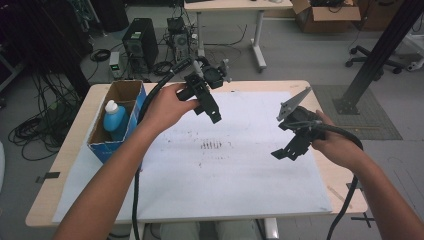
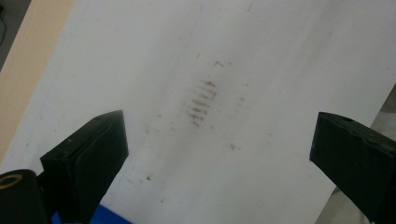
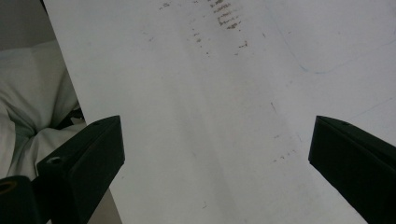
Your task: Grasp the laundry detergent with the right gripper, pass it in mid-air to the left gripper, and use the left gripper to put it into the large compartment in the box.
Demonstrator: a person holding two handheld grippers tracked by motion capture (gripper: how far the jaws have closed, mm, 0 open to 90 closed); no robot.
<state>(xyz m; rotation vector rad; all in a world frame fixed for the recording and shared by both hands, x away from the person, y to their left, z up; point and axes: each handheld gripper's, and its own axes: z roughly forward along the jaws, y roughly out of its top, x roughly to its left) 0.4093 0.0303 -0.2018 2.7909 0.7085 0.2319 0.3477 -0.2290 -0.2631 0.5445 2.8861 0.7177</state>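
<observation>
My left gripper (image 1: 212, 112) is held above the far-left part of a white sheet (image 1: 240, 165) that covers the table. Its jaws stand wide apart with nothing between them, and the left gripper (image 2: 217, 154) looks down on dark smudges (image 2: 201, 100) on the sheet. Over the sheet's right side hangs my right gripper (image 1: 282, 154), also open and empty. In its own view the right gripper (image 3: 217, 158) faces the bare sheet (image 3: 224, 93), with the smudges (image 3: 226, 16) at the top.
An open cardboard box (image 1: 116, 117) holding a blue bottle with a white cap (image 1: 114, 117) sits at the table's left edge. Beyond the table are a computer tower (image 1: 140, 42), tangled cables, another desk's legs (image 1: 257, 40) and a black frame post (image 1: 380, 50).
</observation>
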